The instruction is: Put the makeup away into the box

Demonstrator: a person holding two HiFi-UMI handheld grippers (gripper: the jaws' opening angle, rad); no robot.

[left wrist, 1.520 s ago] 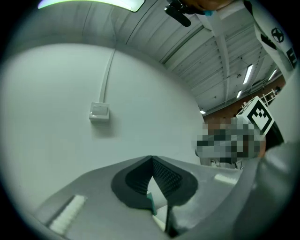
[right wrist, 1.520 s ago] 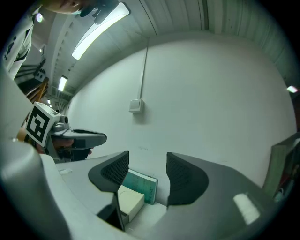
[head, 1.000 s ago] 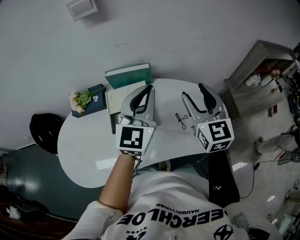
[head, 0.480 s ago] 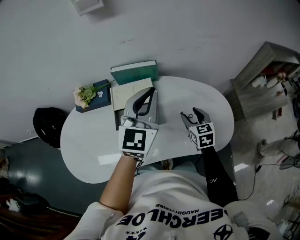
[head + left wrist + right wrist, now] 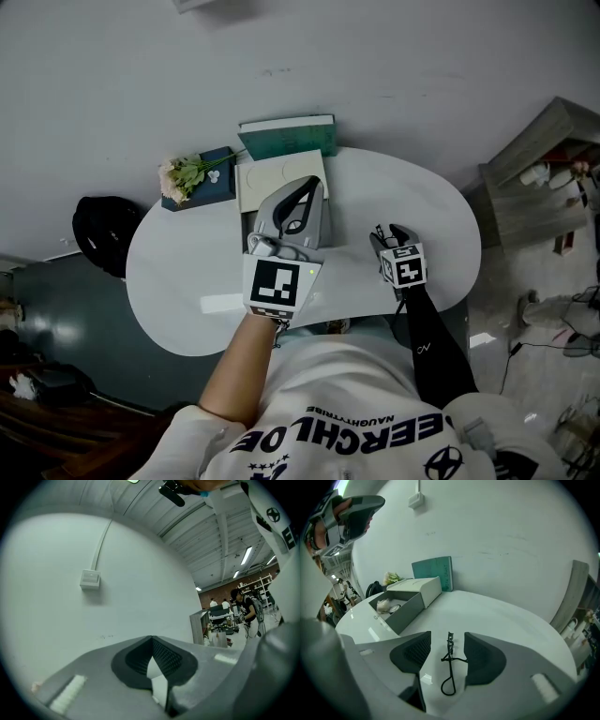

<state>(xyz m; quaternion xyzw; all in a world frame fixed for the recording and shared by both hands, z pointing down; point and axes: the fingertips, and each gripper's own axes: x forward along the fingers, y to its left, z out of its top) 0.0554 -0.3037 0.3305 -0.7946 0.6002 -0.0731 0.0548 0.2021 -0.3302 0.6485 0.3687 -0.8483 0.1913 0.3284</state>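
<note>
Right gripper [image 5: 446, 641]: sunk steeply since a second ago, when it hung high over the white oval table [image 5: 511, 620]; now tipped down

Jaws: apart, just been narrowing, straddling the thin black wire eyelash curler [image 5: 449, 670], pads not yet on it

Curler: flat on the table, unlifted; grasp judged next

Open grey box with white lid [image 5: 410, 611]: ten o'clock of curler, well apart

Left gripper [image 5: 151, 641]: clenched tip to tip, empty, slightly lower than before

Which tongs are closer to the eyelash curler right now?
Right. The right tongs straddle the eyelash curler on the table; their jaws have just been closing, not touching it. The left tongs hang shut, higher up by the box, to its left.
</note>
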